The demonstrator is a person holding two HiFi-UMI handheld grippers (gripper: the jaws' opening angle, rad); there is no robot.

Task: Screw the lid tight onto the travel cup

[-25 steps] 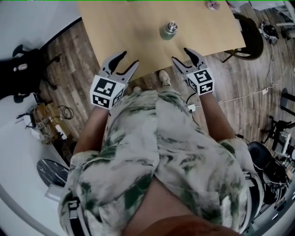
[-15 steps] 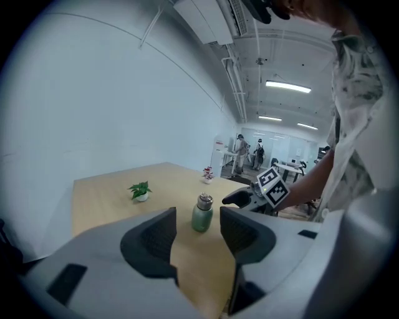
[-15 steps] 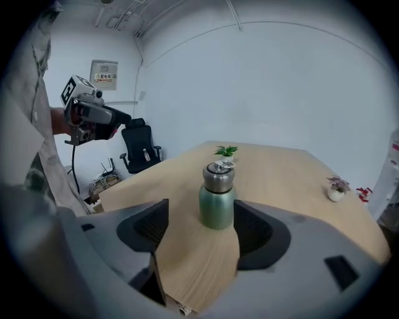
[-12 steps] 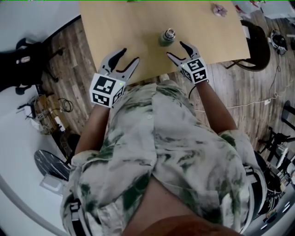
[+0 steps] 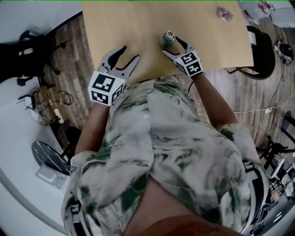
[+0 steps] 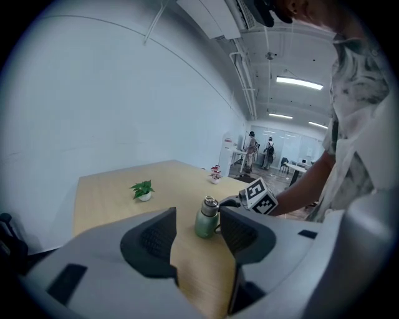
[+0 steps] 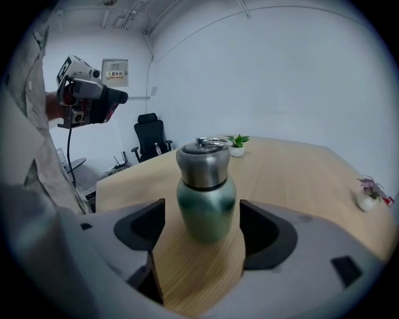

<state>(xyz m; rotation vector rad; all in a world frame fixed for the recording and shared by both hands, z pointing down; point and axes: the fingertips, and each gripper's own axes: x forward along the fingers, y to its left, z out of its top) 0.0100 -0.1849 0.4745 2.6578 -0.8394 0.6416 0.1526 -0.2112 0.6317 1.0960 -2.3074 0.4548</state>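
The travel cup (image 5: 167, 38) has a green body and a steel lid with a ring on top. It stands upright near the front edge of the wooden table (image 5: 124, 23). My right gripper (image 5: 174, 46) is level with the cup and its jaws are opening. In the right gripper view the cup (image 7: 206, 199) stands between the two jaw tips with a gap on each side, and the pads do not touch it. My left gripper (image 5: 129, 52) hovers open over the table's front edge, left of the cup, holding nothing. From the left gripper view the cup (image 6: 206, 218) is well ahead.
A small potted plant (image 6: 143, 190) sits far back on the table. A pink flower ornament (image 5: 225, 14) is at the far right. A black office chair (image 5: 256, 39) stands beside the table's right edge. Cables and gear lie on the floor at the left (image 5: 44, 108).
My right gripper has moved forward and left up to the cup, and its jaws have spread wider, one to each side of the cup. The left gripper has hardly moved.
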